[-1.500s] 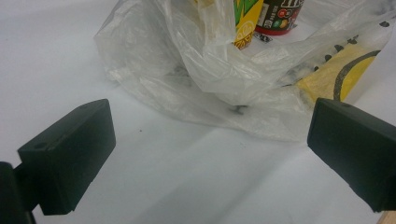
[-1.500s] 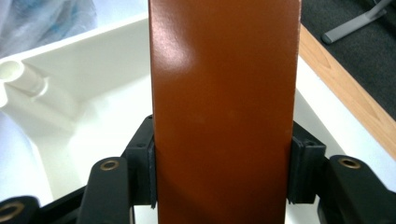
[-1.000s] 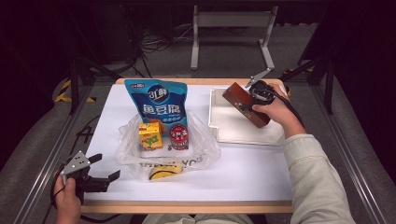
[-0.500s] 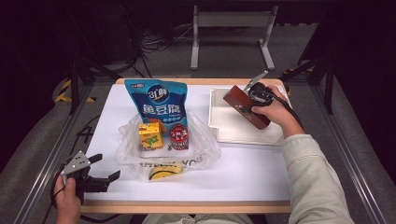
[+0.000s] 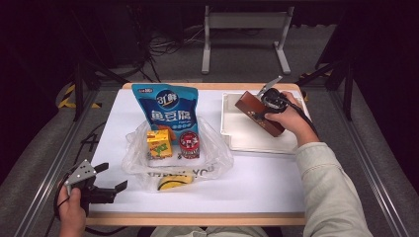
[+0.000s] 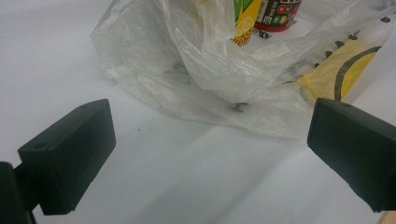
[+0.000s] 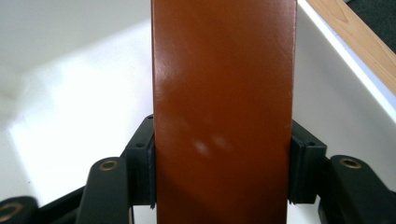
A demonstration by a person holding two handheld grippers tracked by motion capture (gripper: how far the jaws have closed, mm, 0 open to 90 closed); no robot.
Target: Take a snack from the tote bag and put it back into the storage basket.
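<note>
A long brown box (image 5: pixel 258 113) (image 7: pixel 224 107) hangs tilted above the white tray (image 5: pixel 247 140) (image 7: pixel 65 102) at the table's right. My right gripper (image 5: pixel 263 109) (image 7: pixel 222 163) is shut on it, its pads pressing on the box's two long sides. Low at the table's front left corner, my left gripper (image 5: pixel 112 177) (image 6: pixel 210 144) stands open, nothing between its fingers. Just ahead of it lies a clear plastic bag (image 5: pixel 173 158) (image 6: pixel 219 70) holding a yellow juice carton (image 5: pixel 158 143) (image 6: pixel 246 18) and a small red can (image 5: pixel 188 144) (image 6: pixel 278 11).
A blue snack pouch (image 5: pixel 168 109) stands upright behind the bag. A yellow printed patch (image 5: pixel 173 183) (image 6: pixel 336 74) shows on the bag's front. The table's wooden front edge (image 5: pixel 197 219) runs close to my left gripper. Metal frame legs stand on the floor beyond the table.
</note>
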